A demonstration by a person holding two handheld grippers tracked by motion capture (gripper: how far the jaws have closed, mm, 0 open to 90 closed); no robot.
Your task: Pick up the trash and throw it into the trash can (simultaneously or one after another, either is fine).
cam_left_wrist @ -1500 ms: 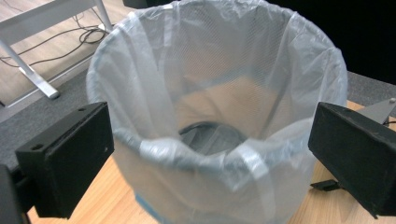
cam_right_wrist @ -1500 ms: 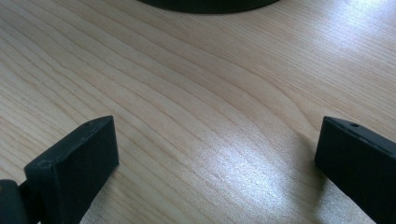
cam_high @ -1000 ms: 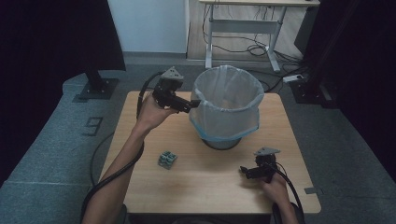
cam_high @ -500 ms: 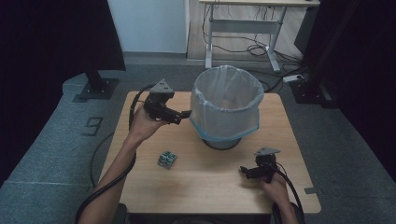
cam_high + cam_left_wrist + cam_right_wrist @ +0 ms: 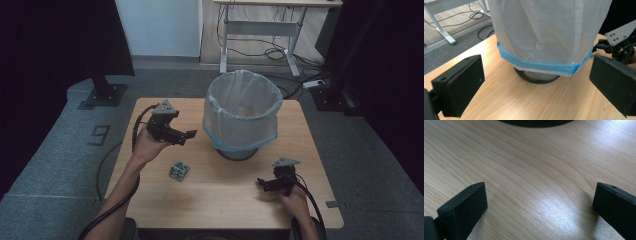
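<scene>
Work here looks like clearing small items from the table into the bin, and one item is left: a small greenish cube point(image 5: 178, 171) lies on the wood near the front, between the two hands and apart from both. Neither gripper holds anything. The left gripper point(image 5: 187, 135) hangs above the table just beside the bin point(image 5: 242, 116), jaws spread wide with nothing between them; in the left gripper view the bin's white liner and its blue tape band point(image 5: 541, 65) sit close ahead. The right gripper point(image 5: 261, 184) rests low near the front right edge, jaws also wide apart over bare wood. Whether anything already lies inside the bin is hard to tell through the liner. By my reading, the cube has yet to be picked up and dropped in, so the job is not finished.

The table point(image 5: 225, 200) is pale wood with visible grain, otherwise bare. Around it lies grey carpet; dark curtains stand at both sides, a black stand base point(image 5: 104, 93) sits at the back left, and a desk frame point(image 5: 260, 35) with loose cables stands behind.
</scene>
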